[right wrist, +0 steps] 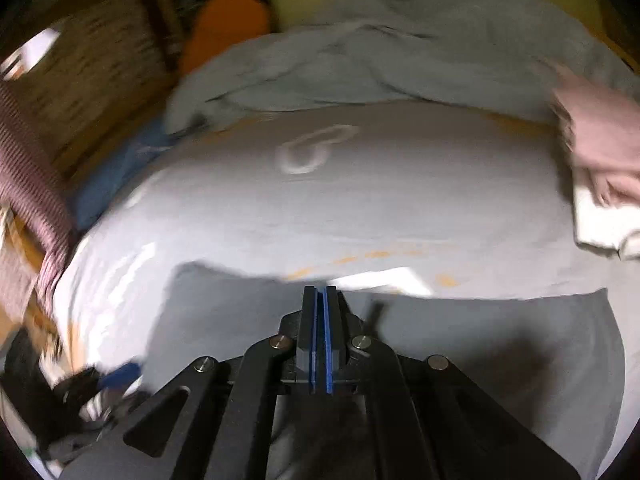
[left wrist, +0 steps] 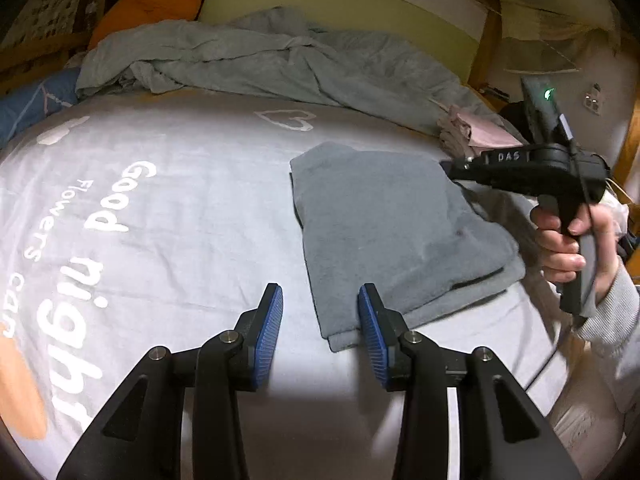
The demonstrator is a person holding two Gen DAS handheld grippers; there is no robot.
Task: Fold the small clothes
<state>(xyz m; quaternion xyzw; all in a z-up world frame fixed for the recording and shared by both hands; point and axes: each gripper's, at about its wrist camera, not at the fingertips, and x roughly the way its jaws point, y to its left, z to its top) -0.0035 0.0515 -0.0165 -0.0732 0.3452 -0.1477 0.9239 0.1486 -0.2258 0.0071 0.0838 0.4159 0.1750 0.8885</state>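
Observation:
A grey garment (left wrist: 392,232), folded into a rough rectangle, lies flat on the pale printed bed sheet (left wrist: 180,208). My left gripper (left wrist: 320,312) hovers open over its near left corner, and the blue pads press on nothing. A person's hand holds my right gripper (left wrist: 450,168), which reaches in from the right over the garment's far right edge. In the right wrist view that gripper (right wrist: 320,292) is shut, pads together with nothing seen between them, and the grey garment (right wrist: 480,344) spreads beneath it.
A crumpled grey-blue blanket (left wrist: 260,60) lies across the far side of the bed, with an orange plush (left wrist: 156,0) behind it. A pile of pink clothes (left wrist: 480,132) sits at the far right, with a white cloth (right wrist: 600,224) beside it. The right wrist view is blurred.

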